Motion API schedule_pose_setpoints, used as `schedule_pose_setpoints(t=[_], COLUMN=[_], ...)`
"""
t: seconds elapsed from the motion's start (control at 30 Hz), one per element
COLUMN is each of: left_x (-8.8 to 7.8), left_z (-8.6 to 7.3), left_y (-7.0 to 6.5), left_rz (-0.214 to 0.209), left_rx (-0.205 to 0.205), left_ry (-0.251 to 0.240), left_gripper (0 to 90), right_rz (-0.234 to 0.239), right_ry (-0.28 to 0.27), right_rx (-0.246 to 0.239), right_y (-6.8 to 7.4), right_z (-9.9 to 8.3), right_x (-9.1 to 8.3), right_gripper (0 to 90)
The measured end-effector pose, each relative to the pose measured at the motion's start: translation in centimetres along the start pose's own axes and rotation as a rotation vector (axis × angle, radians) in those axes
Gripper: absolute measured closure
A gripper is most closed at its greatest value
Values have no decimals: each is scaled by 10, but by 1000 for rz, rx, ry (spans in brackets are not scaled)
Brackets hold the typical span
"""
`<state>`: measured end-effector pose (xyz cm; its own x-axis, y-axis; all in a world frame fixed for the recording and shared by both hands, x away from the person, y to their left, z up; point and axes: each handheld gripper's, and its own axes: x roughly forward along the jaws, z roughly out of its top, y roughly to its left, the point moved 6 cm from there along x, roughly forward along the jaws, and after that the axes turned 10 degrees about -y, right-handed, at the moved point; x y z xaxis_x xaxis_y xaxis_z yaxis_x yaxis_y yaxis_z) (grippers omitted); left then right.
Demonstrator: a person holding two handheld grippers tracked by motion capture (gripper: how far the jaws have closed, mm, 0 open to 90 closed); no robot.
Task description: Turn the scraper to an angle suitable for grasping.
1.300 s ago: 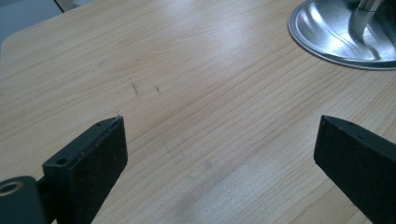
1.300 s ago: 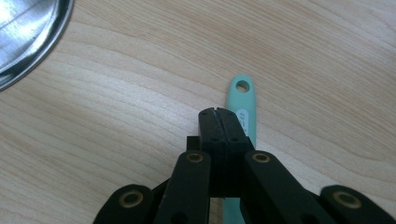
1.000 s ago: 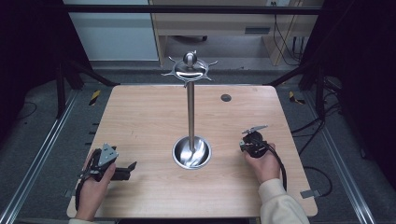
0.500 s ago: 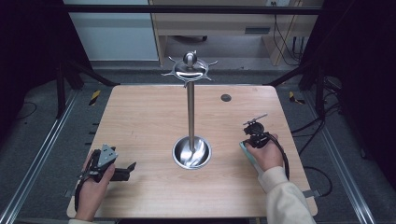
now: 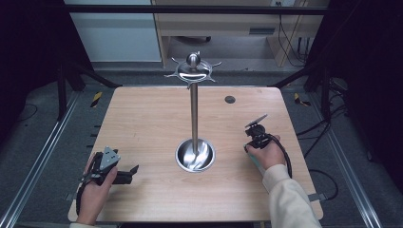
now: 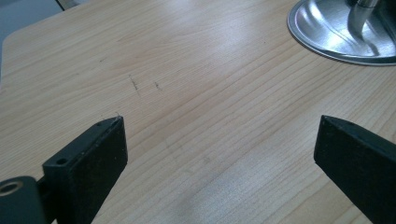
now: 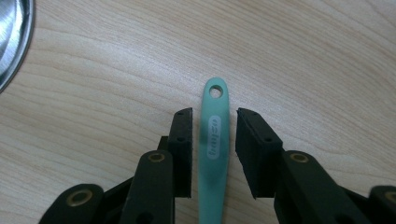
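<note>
Two grippers worked a wooden tabletop (image 5: 142,114) where a steel stand (image 5: 194,114) rose from a round base (image 5: 195,156) at the middle. The right gripper (image 7: 214,140), held in a hand (image 5: 268,154) just to the right of the base, pointed down over a teal handle (image 7: 214,154) that lay flat on the wood. Its fingers (image 7: 183,149) had just been opening and stood narrowly apart on either side of the handle, a slim gap showing along each edge, so neither pad pressed on it. The handle's rounded end, pierced by a small hole, reached just past the fingertips; the rest ran back under the gripper, out of sight. In the high view a sliver of teal showed beneath the right hand. The left gripper (image 6: 219,154) rested low near the tabletop's front left corner, in a hand (image 5: 95,187) well apart from the stand. Its fingers (image 6: 91,163) stood wide with nothing but bare wood between them, and the base's rim (image 6: 336,51) showed farther ahead.
</note>
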<state>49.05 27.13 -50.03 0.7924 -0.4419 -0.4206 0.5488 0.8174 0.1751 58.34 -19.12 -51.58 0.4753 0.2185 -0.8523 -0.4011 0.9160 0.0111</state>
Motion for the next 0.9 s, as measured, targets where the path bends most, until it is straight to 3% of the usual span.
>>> schedule_pose_setpoints(t=[0.5, 0.9], left_x=[0, 0], left_z=[0, 0], left_y=[0, -1], left_rz=[-1, -2], left_rx=[2, 7], left_ry=[1, 5], left_gripper=[26, 25], right_rz=[-29, -42], right_ry=[40, 36], right_rx=[-20, -17], right_y=[2, 3], right_z=[-3, -4], right_x=[8, 9], right_gripper=[732, 739])
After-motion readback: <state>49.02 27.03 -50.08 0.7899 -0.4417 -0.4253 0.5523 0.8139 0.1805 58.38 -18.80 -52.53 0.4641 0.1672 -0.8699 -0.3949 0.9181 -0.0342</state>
